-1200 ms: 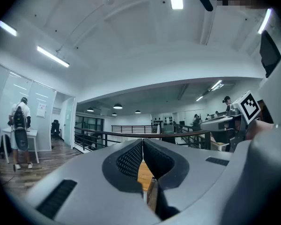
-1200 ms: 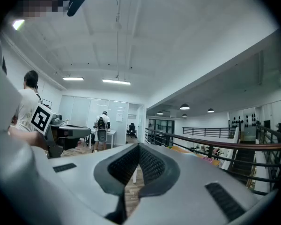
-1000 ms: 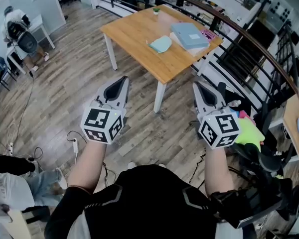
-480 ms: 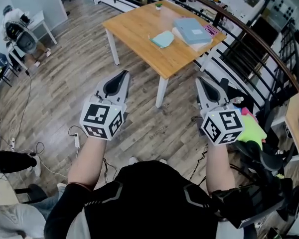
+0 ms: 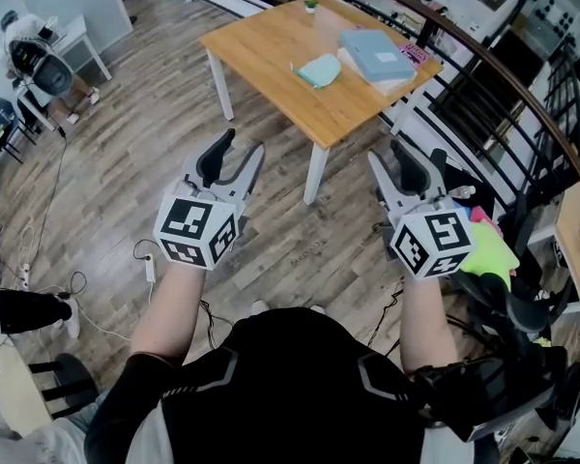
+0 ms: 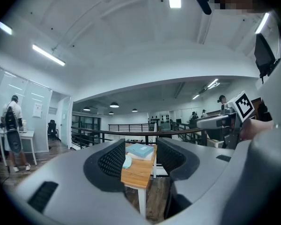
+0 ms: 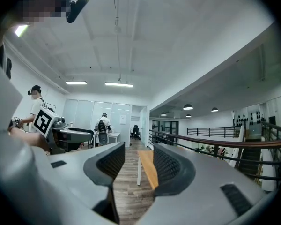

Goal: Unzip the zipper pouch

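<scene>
Grey left tongs hover over the wood floor, jaws opening with nothing between them. Ahead I see the counter, well apart from both tongs. The teal pouch lies flat on it, near a blue book. My right tongs are opening too, also empty, level with the left.
</scene>
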A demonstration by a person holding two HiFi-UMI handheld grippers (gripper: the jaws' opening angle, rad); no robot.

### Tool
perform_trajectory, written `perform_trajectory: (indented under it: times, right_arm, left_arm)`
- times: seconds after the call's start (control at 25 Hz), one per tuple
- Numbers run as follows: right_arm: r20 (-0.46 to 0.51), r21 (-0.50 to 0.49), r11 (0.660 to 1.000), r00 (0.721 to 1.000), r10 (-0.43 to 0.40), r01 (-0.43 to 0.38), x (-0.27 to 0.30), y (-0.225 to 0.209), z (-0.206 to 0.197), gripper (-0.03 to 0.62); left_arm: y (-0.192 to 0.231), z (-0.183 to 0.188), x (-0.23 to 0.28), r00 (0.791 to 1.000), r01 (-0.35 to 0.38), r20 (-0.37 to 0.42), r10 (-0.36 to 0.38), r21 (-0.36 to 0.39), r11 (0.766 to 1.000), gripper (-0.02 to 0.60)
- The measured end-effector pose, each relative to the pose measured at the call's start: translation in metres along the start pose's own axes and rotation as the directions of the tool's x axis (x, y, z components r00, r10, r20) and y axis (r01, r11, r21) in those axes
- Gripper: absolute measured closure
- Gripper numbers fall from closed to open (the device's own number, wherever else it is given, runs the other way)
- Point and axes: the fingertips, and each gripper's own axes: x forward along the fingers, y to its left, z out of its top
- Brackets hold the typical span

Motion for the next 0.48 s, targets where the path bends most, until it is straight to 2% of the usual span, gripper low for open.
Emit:
perform_trajectory:
  times: [0.04,0.12,0.48]
  right_arm:
    - [-0.001,-0.001,1.0,1.0,-0.002,0.002,0.001,-0.001,-0.001,0.389]
    - [-0.001,0.003,1.0,1.0,-0.007,0.007,0.004,-0.003,-0.002,0.377]
    - [-0.017,0.016,1.0,1.0,-0.026,0.026,0.029,0.008,-0.008,0.332]
  left_arm:
    - [0.0,-0.001,0.001,1.0,0.004,-0.002,-0.004,0.001,1.0,0.357]
    - [0.002,-0.003,0.002,1.0,0.009,-0.005,-0.009,0.002,1.0,0.336]
    - [0.034,-0.01,0.002,1.0,-0.005,0.003,0.005,-0.011,1.0,0.333]
